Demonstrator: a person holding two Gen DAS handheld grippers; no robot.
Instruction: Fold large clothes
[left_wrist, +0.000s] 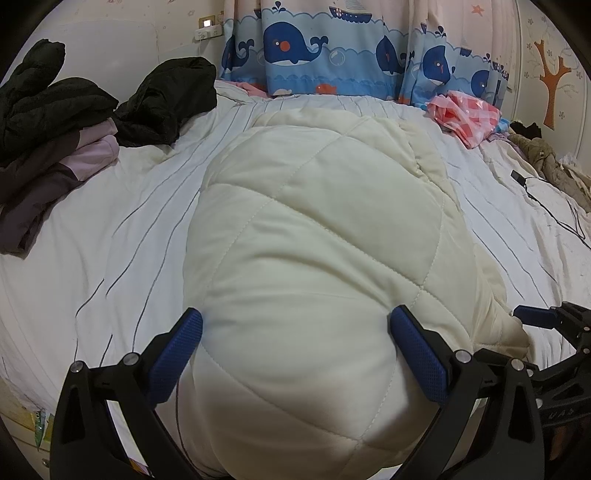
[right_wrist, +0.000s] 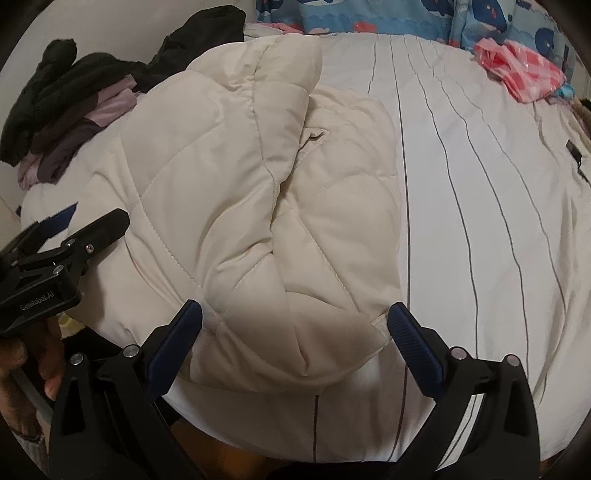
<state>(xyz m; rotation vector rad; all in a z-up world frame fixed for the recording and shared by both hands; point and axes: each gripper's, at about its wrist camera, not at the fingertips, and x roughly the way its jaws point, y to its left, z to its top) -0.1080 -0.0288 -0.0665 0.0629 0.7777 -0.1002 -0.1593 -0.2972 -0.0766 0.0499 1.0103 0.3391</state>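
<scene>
Two grippers' jaws apart, coat hem shadowed

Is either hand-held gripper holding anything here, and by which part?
Nothing is held. The left hand-held gripper and right hand-held gripper both stand open over the near end of the cream quilted padded jacket.

A bed covered in a white sheet with thin dark stripes fills both views. A cream quilted jacket lies on it at the centre. A heap of black and lilac clothes sits at the upper left. A pink checked cloth lies at the upper right, with a dark cable on the sheet at the right edge.
</scene>
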